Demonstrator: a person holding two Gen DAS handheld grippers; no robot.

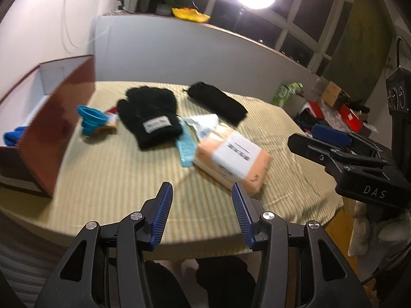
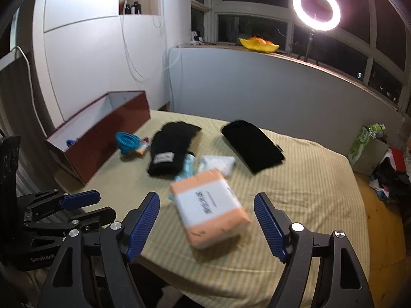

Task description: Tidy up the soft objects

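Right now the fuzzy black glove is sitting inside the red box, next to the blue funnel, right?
Not quite. The fuzzy black glove lies on the striped tablecloth, outside the red box. It is next to the blue funnel, as you said. The left wrist view shows this.

A striped yellow table [image 2: 295, 187] carries a black glove [image 2: 170, 151]. Left of the glove sit a blue funnel [image 2: 127, 142] and red box [image 2: 102, 133]; right, a black pouch [image 2: 253, 145]; nearer, an orange packet [image 2: 209, 206].
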